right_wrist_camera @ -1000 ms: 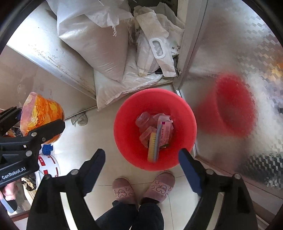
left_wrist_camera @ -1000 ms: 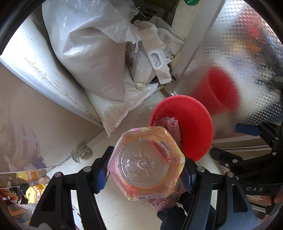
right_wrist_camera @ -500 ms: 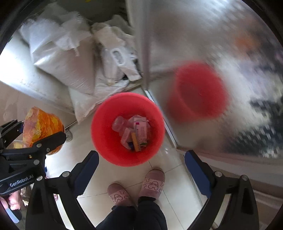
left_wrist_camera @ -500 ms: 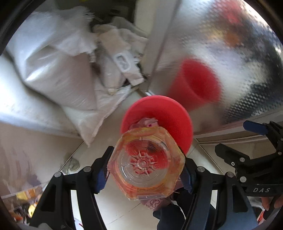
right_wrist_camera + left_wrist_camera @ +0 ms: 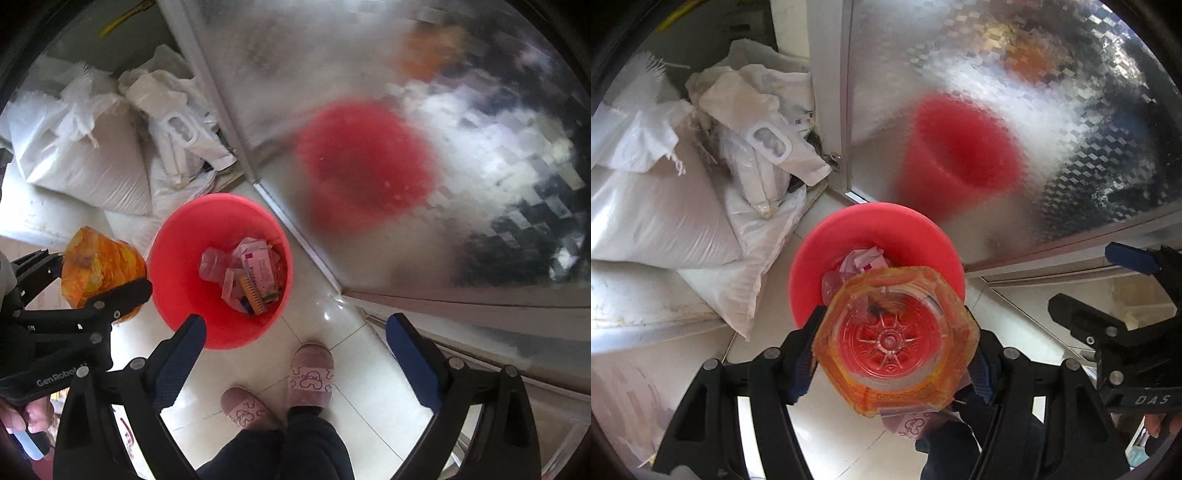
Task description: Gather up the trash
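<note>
At the left of the right wrist view, the left gripper (image 5: 101, 278) is clamped on an orange plastic bottle (image 5: 99, 267), just left of the red bucket (image 5: 177, 295). To drop it cleanly, centre it over the bucket's mouth before letting go. The bottle is translucent, orange-labelled, apparently empty. The bucket already holds wrappers. At lower centre, the right gripper (image 5: 295, 343) gapes wide, empty.

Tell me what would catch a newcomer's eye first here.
The red bucket on the tiled floor, part full of wrappers and cartons, stands out first. Next, the orange plastic bottle clamped in the left tongs, hanging over the bucket's rim. The right tongs are open and hold nothing, above pink slippers.
</note>
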Tool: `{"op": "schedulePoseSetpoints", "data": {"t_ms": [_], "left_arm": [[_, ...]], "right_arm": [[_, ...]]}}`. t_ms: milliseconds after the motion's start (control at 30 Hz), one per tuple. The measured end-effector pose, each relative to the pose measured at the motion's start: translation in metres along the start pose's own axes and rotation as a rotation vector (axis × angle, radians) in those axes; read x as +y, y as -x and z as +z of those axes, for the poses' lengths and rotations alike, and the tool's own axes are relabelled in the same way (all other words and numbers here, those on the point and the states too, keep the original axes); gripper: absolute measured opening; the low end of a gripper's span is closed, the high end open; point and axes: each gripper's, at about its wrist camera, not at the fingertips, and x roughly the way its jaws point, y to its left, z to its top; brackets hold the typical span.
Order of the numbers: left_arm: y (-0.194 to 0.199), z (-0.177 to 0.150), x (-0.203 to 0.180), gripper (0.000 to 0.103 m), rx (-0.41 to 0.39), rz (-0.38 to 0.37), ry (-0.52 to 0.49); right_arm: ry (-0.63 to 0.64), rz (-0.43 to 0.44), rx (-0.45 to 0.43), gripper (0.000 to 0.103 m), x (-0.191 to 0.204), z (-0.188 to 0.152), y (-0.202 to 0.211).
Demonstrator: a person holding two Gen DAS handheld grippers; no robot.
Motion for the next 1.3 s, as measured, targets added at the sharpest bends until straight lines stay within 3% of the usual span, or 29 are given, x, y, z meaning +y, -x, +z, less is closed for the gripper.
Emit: {"op": "schedulePoseSetpoints", "data": {"t_ms": [200, 267, 500, 700, 967, 1300], "left_arm": [[0.002, 0.004, 0.002, 0.067, -0.004, -0.031, 0.029], [0.002, 0.004, 0.003, 0.081, -0.004, -0.039, 0.029], [0.007, -0.001, 0.003, 0.084, -0.020, 0.003, 0.038], [0.034, -0.011, 0.010, 0.084, -0.057, 0.031, 0.075], [0.109, -0.024, 0.029, 0.084, -0.120, 0.103, 0.166], [0.261, -0.047, 0.026, 0.084, -0.240, 0.188, 0.293]], "right_arm": [[-0.006, 0.013, -0.019, 0.098, -0.002, 0.003, 0.005], [0.003, 0.019, -0.027, 0.098, -0.002, 0.004, 0.007], [0.015, 0.041, -0.020, 0.098, -0.001, 0.007, 0.007], [0.059, 0.050, -0.046, 0.098, 0.008, 0.009, 0.025], [0.147, 0.035, -0.099, 0.098, 0.034, 0.016, 0.075], [0.232, 0.039, -0.180, 0.098, 0.065, 0.016, 0.196]]}}
